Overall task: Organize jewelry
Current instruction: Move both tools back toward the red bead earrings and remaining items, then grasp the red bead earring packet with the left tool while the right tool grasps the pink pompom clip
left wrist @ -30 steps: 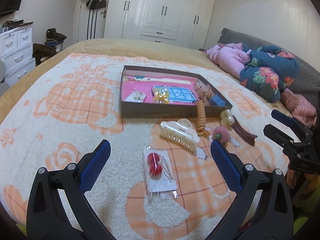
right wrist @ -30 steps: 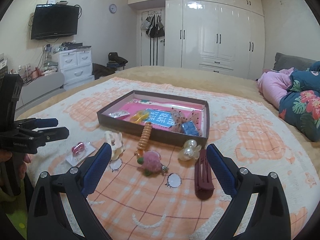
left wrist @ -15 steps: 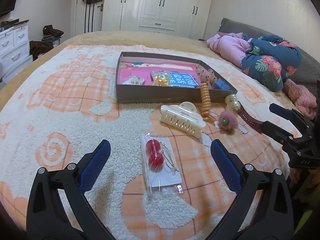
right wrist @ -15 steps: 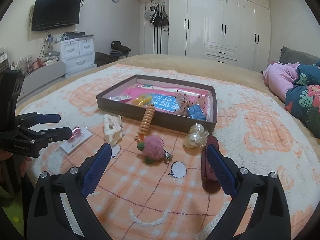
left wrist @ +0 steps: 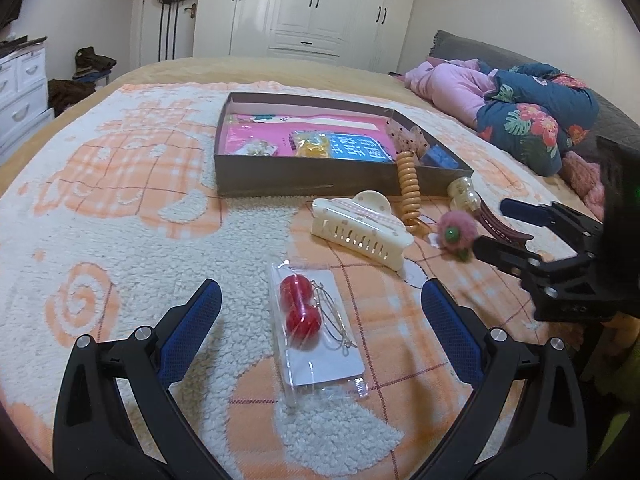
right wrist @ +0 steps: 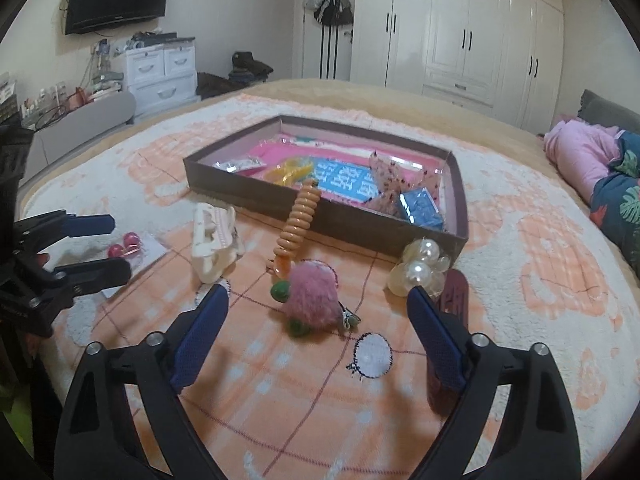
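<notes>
My left gripper [left wrist: 320, 304] wide open round earring packet [left wrist: 320, 330]; right gripper [right wrist: 318, 306] wide too, pompom clip [right wrist: 312, 298] betw. fingers; box [left wrist: 320, 190] edge at 12.

Dark red clip [right wrist: 451, 296] partly behind right fingers [right wrist: 434, 340].

left hand-held gripper [left wrist: 318, 308] lower, closer over earring packet [left wrist: 318, 330] | right hand-held gripper [right wrist: 318, 316] nearer pink pompom clip [right wrist: 312, 296]

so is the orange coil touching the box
Touching. In the right wrist view the orange coil leans against the front wall of the box, its top end resting over the rim; the left wrist view shows the same overlap.
</notes>
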### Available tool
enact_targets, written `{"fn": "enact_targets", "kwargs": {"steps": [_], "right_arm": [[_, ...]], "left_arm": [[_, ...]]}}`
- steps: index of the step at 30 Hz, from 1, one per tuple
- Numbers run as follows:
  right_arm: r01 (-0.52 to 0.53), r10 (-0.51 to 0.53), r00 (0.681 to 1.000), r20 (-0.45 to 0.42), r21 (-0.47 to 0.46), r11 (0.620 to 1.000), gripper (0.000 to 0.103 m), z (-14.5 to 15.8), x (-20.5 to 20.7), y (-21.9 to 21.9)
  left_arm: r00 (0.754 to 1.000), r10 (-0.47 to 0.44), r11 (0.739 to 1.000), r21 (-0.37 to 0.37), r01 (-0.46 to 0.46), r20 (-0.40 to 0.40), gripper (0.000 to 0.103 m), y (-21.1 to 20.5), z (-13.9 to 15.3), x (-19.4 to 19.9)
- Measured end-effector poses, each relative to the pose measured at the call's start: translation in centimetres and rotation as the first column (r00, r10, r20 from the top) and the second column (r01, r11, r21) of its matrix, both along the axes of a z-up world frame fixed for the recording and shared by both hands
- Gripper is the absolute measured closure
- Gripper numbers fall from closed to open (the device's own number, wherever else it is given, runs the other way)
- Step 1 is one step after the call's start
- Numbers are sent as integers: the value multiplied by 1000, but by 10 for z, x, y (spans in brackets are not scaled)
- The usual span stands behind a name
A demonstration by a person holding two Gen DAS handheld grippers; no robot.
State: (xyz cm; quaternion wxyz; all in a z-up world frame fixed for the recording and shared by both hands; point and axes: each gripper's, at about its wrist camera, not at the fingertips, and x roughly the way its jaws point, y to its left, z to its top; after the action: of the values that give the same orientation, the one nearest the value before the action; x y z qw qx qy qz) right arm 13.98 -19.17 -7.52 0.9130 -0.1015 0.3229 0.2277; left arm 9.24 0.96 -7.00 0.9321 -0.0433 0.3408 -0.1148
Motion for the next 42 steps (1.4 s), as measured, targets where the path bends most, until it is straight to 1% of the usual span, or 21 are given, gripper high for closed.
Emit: {"fn": "enact_targets", "kwargs": {"steps": [3,5,6,7,10,12,13,14,15,16,18,21,25,32,42], "right_arm": [[-4,4,999,-31,9,1000,22,-5,9,1],[-4,4,999,-51,8,1000,25,-7,14,2],[-3,4,998,-63,9,1000,27,-9,17,3],[-6,7,997,-72,11,1000,28,-10,19,3],[-15,15,995,-95,3,1000,32,-12,26,5],[-22,22,992,-121,1,1000,37,-15,30,7],[-23,23,990,-136,1,1000,38,-17,33,7],[-22,22,988,-151,-1,1000,42,-19,35,7],[-20,20,986,-165,-2,1000,47,-22,37,7],[-21,21,985,-170,2,1000,49,-23,37,7],[-24,25,986,-165,5,1000,50,-22,36,7],[-32,32,988,-154,4,999,52,-22,32,7],[-37,39,990,-137,15,999,53,-19,25,7],[-47,54,989,-135,48,998,53,-15,10,6],[-36,48,990,-131,93,995,53,-4,-5,-5]], "left_arm": [[1000,-19,1000,-4,19,-9,17,-3,-3,2],[999,-31,999,-6,31,-24,26,-5,-6,5],[999,-35,999,-8,35,-29,29,-6,-7,5],[998,-42,999,-7,42,-37,33,-7,-9,7],[998,-49,999,-3,49,-43,34,-9,-11,7],[998,-54,999,-5,54,-43,37,-9,-12,6],[998,-53,999,-4,53,-45,40,-9,-12,6],[997,-53,999,-5,52,-49,45,-8,-12,6],[997,-53,999,-4,53,-53,48,-8,-13,7],[997,-52,999,2,52,-60,53,-9,-14,7],[997,-50,999,17,51,-65,57,-10,-15,8],[996,-49,999,18,51,-69,69,-9,-15,8],[996,-53,998,12,54,-72,70,-7,-15,7],[996,-66,998,1,66,-65,70,-8,-11,2],[997,-77,997,-2,77,-27,70,-11,4,-6]]}}
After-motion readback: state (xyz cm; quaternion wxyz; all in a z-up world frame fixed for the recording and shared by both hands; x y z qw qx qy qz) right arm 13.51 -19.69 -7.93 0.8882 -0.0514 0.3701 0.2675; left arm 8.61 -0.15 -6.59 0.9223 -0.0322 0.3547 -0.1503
